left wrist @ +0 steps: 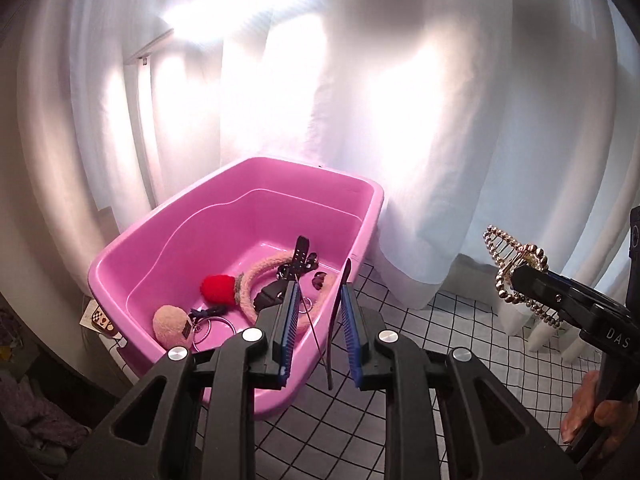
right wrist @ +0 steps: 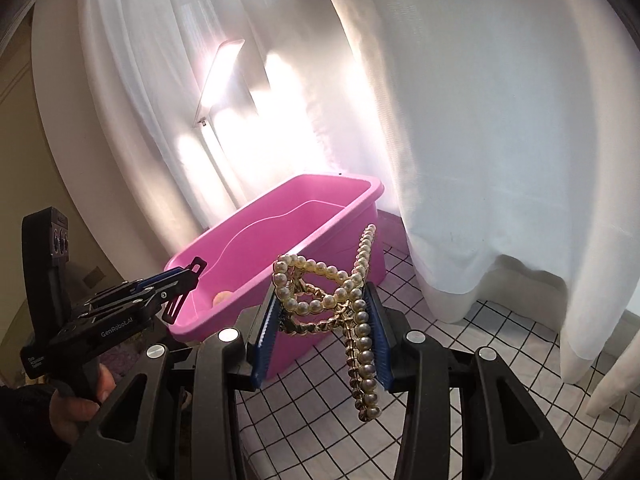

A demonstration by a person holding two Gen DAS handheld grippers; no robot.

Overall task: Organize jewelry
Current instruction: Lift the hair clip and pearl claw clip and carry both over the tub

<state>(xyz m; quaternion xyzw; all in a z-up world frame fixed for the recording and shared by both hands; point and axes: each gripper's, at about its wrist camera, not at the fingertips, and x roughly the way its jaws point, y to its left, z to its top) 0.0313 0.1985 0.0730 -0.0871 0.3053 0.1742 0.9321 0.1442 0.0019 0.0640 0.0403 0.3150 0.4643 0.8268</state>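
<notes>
We are partway through: ahead of and below our left hand-held gripper [left wrist: 316, 312] the pink tub [left wrist: 132, 240] already holds several pieces, among them a red pompom [left wrist: 218, 289], a fuzzy pink headband [left wrist: 260, 272], a beige plush charm [left wrist: 171, 325] and some metal rings [left wrist: 212, 328]. Two pieces are not yet in. Our right hand-held gripper [right wrist: 326, 316] is clenched on a pearl hair claw [right wrist: 320, 300], carried in the air short of the tub and off to its right. The left one appears to pinch a thin dark hair clip [left wrist: 338, 312] against one pad, its jaws nearly together. Only the left wrist view looks down into the tub and shows its contents; the right wrist view sees mostly the tub's outer wall, but gives the claw close up and the left hand-held gripper from the side, with dark clip ends jutting past its tips. The checked floor [right wrist: 460, 360] shows no further jewelry.
</notes>
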